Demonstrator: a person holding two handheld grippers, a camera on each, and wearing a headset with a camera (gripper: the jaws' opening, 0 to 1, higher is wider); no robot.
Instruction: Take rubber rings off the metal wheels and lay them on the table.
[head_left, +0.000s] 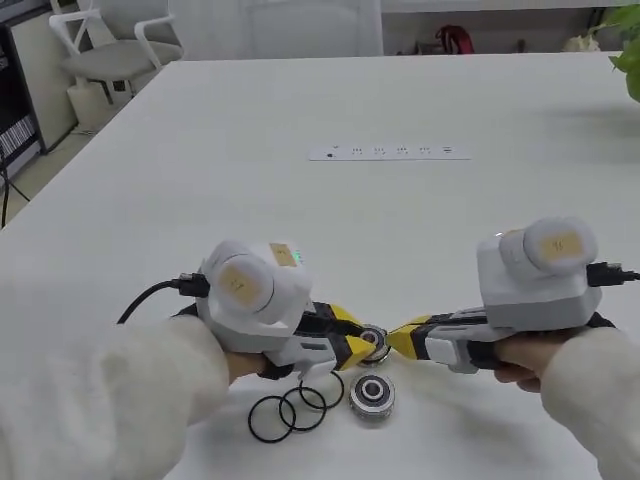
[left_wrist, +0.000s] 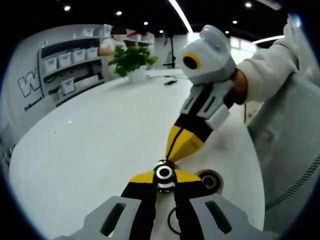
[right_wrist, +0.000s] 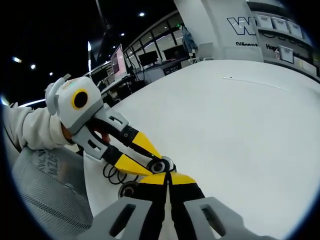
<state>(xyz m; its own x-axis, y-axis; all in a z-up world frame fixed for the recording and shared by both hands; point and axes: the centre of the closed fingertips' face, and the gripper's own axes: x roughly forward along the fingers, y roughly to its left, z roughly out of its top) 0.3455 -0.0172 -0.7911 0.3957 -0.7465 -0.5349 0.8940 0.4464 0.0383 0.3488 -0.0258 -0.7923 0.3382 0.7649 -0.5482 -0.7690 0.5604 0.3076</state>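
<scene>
My left gripper (head_left: 368, 346) is shut on a small metal wheel (head_left: 376, 341) held just above the table; in its own view the wheel (left_wrist: 164, 173) sits between its yellow jaw tips. Coming from the right, my right gripper (head_left: 393, 341) is shut with its tips pinched on the black rubber ring at that wheel's rim (right_wrist: 161, 165). A second wheel (head_left: 372, 393) with its ring on lies flat on the table just below. Three loose rubber rings (head_left: 296, 408) lie overlapping to its left.
The white table (head_left: 380, 230) stretches far ahead, with a flat white power strip (head_left: 388, 152) at its middle. A white chair (head_left: 112, 50) stands beyond the far left corner. The person's white sleeves (head_left: 90, 400) lie along the near edge.
</scene>
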